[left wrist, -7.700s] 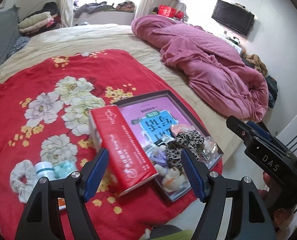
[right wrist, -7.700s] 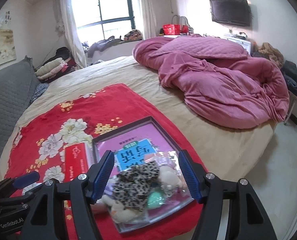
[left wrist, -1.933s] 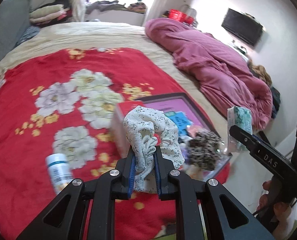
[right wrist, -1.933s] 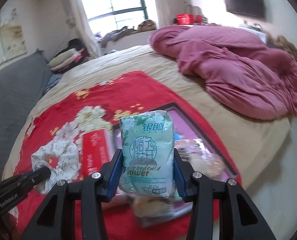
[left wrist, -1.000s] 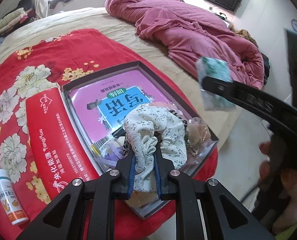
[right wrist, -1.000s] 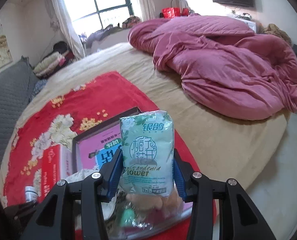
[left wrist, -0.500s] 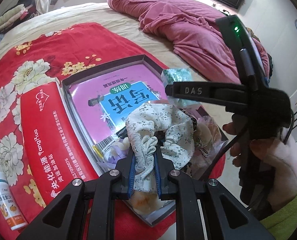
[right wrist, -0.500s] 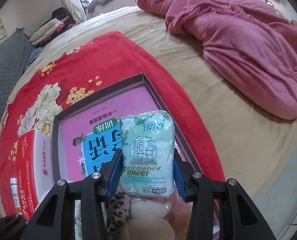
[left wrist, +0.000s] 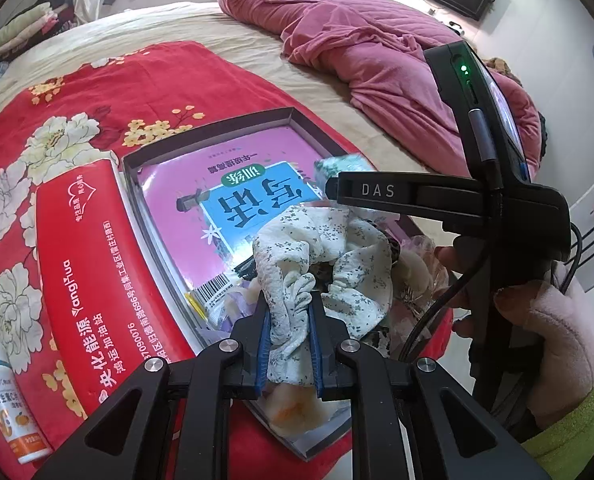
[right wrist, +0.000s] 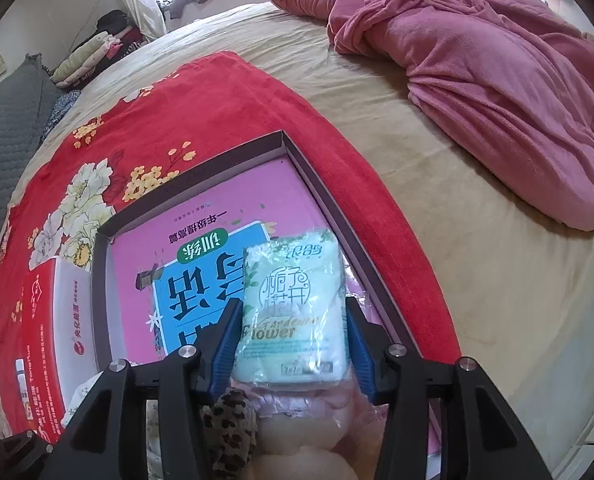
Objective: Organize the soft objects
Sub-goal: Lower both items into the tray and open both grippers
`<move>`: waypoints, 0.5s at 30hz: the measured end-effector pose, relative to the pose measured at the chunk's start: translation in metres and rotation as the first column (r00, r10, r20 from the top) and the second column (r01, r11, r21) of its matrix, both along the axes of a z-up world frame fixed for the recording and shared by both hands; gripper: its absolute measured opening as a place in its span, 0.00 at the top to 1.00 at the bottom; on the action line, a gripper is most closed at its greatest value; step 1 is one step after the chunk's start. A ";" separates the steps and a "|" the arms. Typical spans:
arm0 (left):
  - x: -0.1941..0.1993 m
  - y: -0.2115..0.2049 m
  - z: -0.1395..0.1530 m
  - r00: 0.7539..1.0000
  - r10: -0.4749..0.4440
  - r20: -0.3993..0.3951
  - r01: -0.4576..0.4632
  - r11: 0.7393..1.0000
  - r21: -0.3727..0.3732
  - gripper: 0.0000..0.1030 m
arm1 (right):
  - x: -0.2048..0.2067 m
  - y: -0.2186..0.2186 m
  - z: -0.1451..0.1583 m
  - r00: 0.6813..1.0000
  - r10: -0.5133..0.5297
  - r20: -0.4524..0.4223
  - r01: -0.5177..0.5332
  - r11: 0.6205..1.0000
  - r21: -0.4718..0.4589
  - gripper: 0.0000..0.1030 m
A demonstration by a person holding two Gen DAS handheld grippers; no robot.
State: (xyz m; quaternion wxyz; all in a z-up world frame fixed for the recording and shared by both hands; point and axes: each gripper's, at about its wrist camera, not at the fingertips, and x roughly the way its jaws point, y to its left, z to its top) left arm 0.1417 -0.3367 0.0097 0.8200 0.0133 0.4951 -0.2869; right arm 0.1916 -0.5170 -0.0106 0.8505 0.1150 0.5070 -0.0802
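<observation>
My left gripper (left wrist: 289, 332) is shut on a white floral scrunchie (left wrist: 317, 248), which hangs over the near end of the dark tray (left wrist: 209, 124). My right gripper (right wrist: 293, 340) points down into the tray, and its jaws are opening. A pale green tissue pack (right wrist: 293, 308) stands between the blue pads, tipped back onto the pink and blue book (right wrist: 201, 280). A thin gap shows beside the right pad. A leopard scrunchie (right wrist: 229, 420) and pale plush items lie in the tray just below the pack. In the left wrist view one right-gripper finger (left wrist: 377, 190) crosses above the floral scrunchie.
A long red box (left wrist: 85, 264) lies along the tray's left side on the red flowered blanket. A small white bottle (left wrist: 5, 400) rests near the box's near end. A pink quilt (right wrist: 497, 60) is heaped at the far right. The person's hand (left wrist: 549, 320) grips the right handle.
The right gripper came down over the tray with the tissue pack; the pack now leans back on the book and sits looser between the pads. The left gripper stayed put, holding the scrunchie.
</observation>
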 end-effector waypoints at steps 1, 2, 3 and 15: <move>0.000 0.000 0.000 1.000 0.001 -0.001 -0.001 1.000 0.000 0.83 | 0.000 0.000 0.000 1.000 0.000 0.000 0.000 1.000 -0.003 0.51; 0.001 0.000 -0.001 1.000 0.002 -0.002 -0.002 1.000 0.000 0.83 | 0.000 0.000 0.000 1.000 0.000 0.002 0.000 1.000 -0.006 0.50; 0.001 0.000 -0.001 1.000 0.003 -0.002 -0.003 1.000 -0.001 0.83 | 0.000 0.000 0.000 1.000 -0.002 0.002 0.002 1.000 -0.009 0.50; 0.003 -0.001 -0.001 1.000 0.009 0.004 -0.009 1.000 0.008 0.80 | -0.043 -0.010 0.052 0.985 -0.065 0.161 0.068 0.997 -0.019 0.44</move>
